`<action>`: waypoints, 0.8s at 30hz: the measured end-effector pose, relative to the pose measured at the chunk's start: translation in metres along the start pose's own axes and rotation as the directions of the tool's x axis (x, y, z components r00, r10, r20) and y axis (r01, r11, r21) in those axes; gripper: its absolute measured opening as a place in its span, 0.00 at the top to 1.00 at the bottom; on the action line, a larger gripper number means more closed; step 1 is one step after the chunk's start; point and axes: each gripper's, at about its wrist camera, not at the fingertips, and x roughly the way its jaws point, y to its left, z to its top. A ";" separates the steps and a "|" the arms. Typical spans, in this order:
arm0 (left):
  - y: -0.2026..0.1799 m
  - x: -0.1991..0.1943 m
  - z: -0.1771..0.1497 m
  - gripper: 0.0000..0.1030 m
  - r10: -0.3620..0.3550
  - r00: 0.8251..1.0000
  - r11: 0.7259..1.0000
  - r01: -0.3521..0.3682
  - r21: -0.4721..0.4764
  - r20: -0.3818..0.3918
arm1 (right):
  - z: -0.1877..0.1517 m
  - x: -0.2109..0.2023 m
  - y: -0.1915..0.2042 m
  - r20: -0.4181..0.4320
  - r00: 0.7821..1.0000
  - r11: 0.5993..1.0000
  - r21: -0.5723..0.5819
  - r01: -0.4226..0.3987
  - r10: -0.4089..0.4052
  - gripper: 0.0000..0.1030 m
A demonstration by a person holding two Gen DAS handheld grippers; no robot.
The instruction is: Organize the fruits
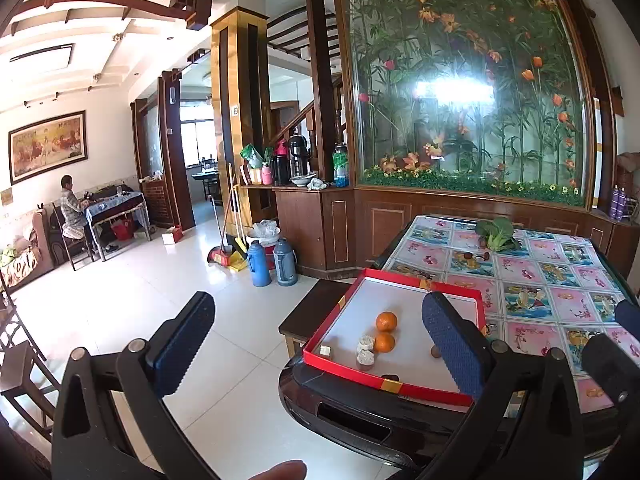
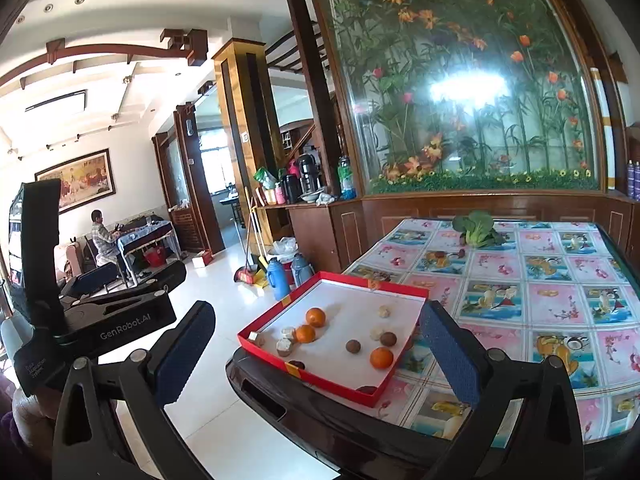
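**Hovering short of the tray, both grippers empty**

Being held back from the table edge: left gripper (image 1: 316,340) and right gripper (image 2: 316,348), each with its fingers spread wide and nothing pinched between them.

The red tray (image 2: 280,364) is being seen at about 1 o'clock from the right gripper, sitting at the near-left corner of the table (image 2: 540,280). Fruit is being carried loose in it: two oranges (image 2: 315,317) touching or nearly touching toward the tray's 10 o'clock side, a third orange (image 2: 381,358) alone near the 4 o'clock wall, brown round fruits (image 2: 353,346) just beside it, pale wrapped pieces (image 2: 285,346) near the front-left corner.

From the left wrist view the tray is being framed at 2 o'clock, partly hidden behind the right-hand finger (image 1: 452,344); the orange pair (image 1: 386,321) is sitting between the fingers' lines.

Judgement: the lone orange is being favoured for the right gripper, the pair for the left. Round fruit, so no long axis matters; approach direction is being set by the tray wall only. A leafy green (image 2: 476,232) is lying well apart at the table's 12 o'clock edge.
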 end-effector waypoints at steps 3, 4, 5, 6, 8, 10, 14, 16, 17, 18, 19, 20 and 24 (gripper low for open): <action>0.002 0.000 -0.002 0.00 0.006 1.000 1.000 -0.006 -0.009 -0.003 | -0.002 0.002 0.005 -0.007 1.000 1.000 -0.014 0.005 -0.005 0.01; 0.002 0.000 -0.002 0.00 0.009 1.000 1.000 -0.009 -0.009 -0.004 | -0.003 0.002 0.007 -0.009 1.000 1.000 -0.023 0.007 -0.007 0.01; 0.002 0.000 -0.002 0.00 0.013 1.000 1.000 -0.013 -0.008 -0.004 | -0.003 0.002 0.008 -0.008 1.000 1.000 -0.029 0.010 -0.011 0.01; 0.002 0.000 -0.003 0.00 0.017 1.000 1.000 -0.017 -0.008 -0.004 | -0.003 0.002 0.009 -0.007 1.000 0.999 -0.033 0.012 -0.012 0.01; 0.002 0.001 -0.003 0.00 0.019 1.000 1.000 -0.019 -0.007 -0.009 | -0.002 0.001 0.010 -0.009 1.000 0.999 -0.033 0.007 -0.007 0.01; 0.002 0.002 -0.003 0.00 0.019 1.000 1.000 -0.019 -0.003 -0.017 | -0.002 0.001 0.011 -0.012 1.000 0.999 -0.033 0.006 -0.006 0.01; 0.003 0.002 -0.004 0.00 0.024 1.000 1.000 -0.024 0.002 -0.019 | -0.002 0.001 0.012 -0.013 1.000 1.000 -0.029 0.005 -0.005 0.01; 0.003 0.002 -0.004 0.00 0.024 1.000 1.000 -0.024 0.000 -0.018 | -0.002 0.002 0.012 -0.013 1.000 0.999 -0.032 0.004 -0.004 0.01; 0.003 0.002 -0.004 0.00 0.023 1.000 1.000 -0.023 -0.001 -0.018 | -0.001 0.002 0.013 -0.012 1.000 0.999 -0.034 0.003 -0.003 0.01; 0.003 0.002 -0.004 0.00 0.023 1.000 1.000 -0.023 -0.003 -0.019 | -0.001 0.002 0.014 -0.011 1.000 0.999 -0.038 0.003 -0.004 0.01; 0.004 0.002 -0.004 0.00 0.024 1.000 1.000 -0.024 -0.004 -0.019 | -0.001 0.002 0.016 -0.008 1.000 0.999 -0.042 0.005 -0.005 0.01; 0.004 0.003 -0.003 0.00 0.026 0.999 1.000 -0.026 -0.008 -0.019 | -0.002 0.002 0.017 -0.006 1.000 0.999 -0.045 0.005 -0.006 0.01; 0.006 0.002 -0.006 0.00 0.033 0.999 0.999 -0.033 -0.016 -0.017 | -0.003 0.002 0.022 -0.001 1.000 0.998 -0.062 0.007 -0.007 0.01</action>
